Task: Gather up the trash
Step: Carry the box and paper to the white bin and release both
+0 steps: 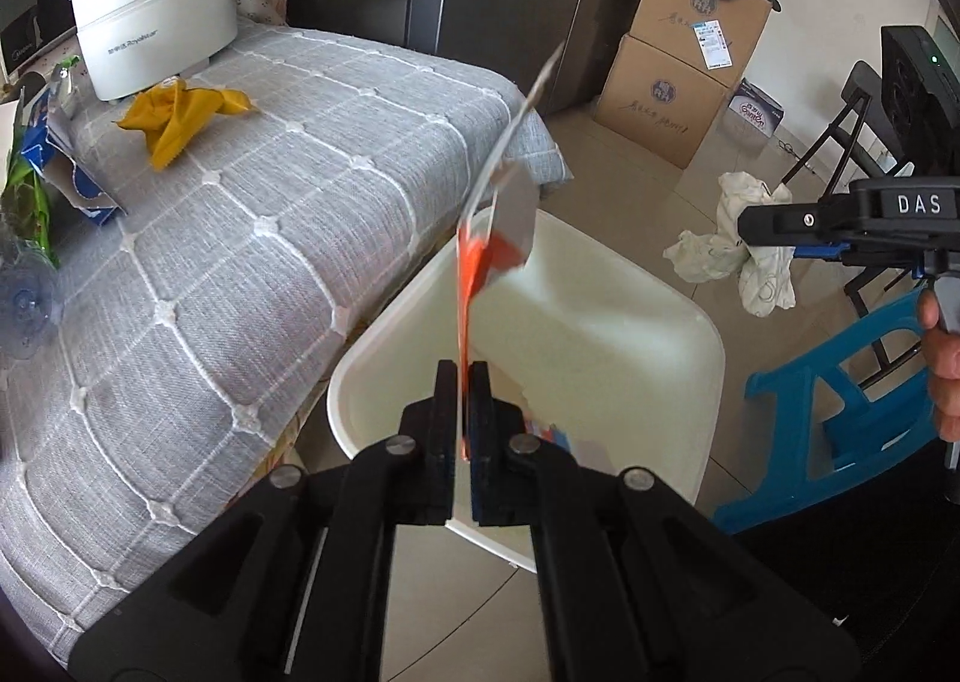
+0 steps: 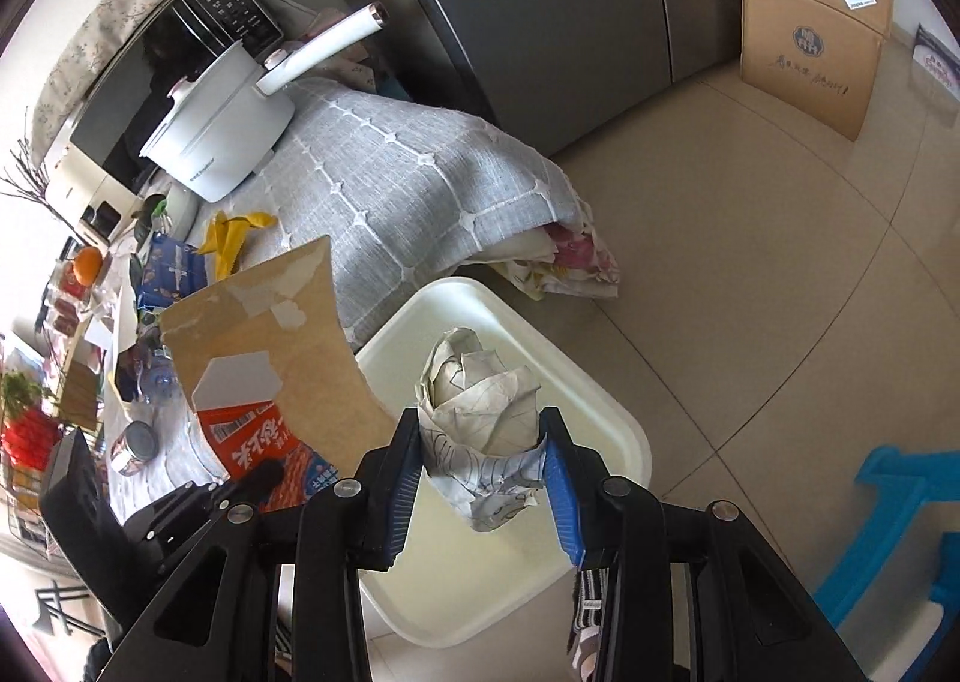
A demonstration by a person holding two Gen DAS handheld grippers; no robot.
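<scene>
Fingers clamped on flattened carton

Bin mouth open – table edge crowds left.

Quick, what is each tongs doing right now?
Left tongs: shut on flat torn cardboard carton piece.
Right tongs: shut on crumpled white paper wad.

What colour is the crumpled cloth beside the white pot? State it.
Mustard yellow cloth, lying beside the white pot; clearest in the left wrist view.
</scene>
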